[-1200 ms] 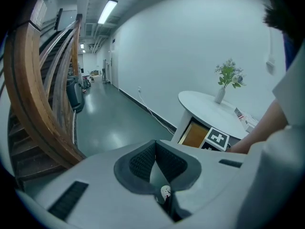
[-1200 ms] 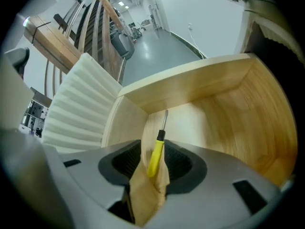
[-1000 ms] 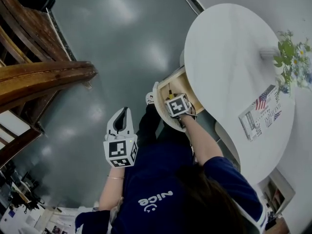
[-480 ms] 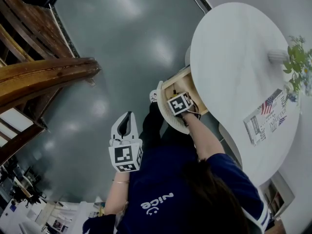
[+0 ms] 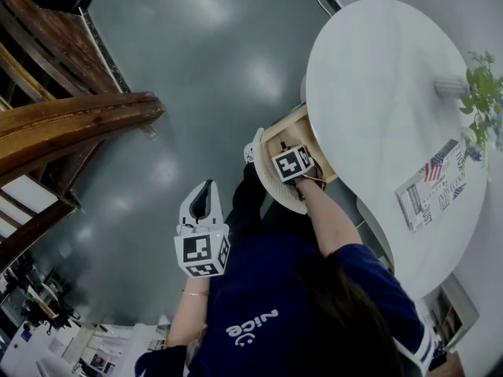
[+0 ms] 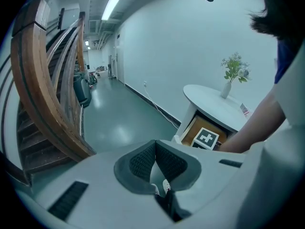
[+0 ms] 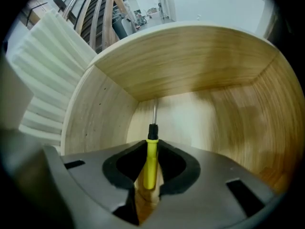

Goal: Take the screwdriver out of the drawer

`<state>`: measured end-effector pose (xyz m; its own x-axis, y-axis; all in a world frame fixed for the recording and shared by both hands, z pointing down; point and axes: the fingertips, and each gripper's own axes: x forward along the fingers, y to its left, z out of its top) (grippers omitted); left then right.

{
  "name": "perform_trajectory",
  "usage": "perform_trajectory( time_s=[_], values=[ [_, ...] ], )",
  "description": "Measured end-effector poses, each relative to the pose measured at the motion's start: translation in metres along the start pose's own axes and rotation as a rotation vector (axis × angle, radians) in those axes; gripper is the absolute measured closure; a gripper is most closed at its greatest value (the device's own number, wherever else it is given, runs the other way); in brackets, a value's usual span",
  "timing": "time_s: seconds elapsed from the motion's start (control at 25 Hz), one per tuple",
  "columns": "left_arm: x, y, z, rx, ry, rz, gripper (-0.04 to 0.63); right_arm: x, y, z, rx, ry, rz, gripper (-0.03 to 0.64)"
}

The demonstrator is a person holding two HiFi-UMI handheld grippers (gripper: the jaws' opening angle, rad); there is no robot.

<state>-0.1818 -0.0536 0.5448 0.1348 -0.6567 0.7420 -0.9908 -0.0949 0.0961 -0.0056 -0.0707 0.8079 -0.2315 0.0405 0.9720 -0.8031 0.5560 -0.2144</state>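
Down inside the open wooden drawer (image 7: 190,61) with the right gripper (image 7: 152,142), just closed in and now pinching the yellow handle of the screwdriver (image 7: 151,163) from both sides. Low in the drawer over its pale bottom, with handle between the pads, black collar and metal shaft reaching out past the fingertips toward the drawer's curved wall. Well clear of the drawer, over the grey floor (image 5: 196,69): left gripper (image 6: 155,142), pressed together on nothing.

Even, bright indoor light from ceiling strip lamps (image 6: 110,7); soft glare patches on the glossy floor (image 5: 196,69). Fisheye bending and dark vignetted corners in both gripper views; drawer (image 7: 190,70) interior slightly blurred.
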Motion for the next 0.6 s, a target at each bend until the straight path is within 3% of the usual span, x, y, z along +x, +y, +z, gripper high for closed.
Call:
perform_trajectory(
  time_s=[0.6],
  values=[
    [0.001,-0.006,0.009,0.023,-0.021,-0.043,0.591,-0.024,0.004,0.001,0.035,-0.013,-0.032,0.539]
  ],
)
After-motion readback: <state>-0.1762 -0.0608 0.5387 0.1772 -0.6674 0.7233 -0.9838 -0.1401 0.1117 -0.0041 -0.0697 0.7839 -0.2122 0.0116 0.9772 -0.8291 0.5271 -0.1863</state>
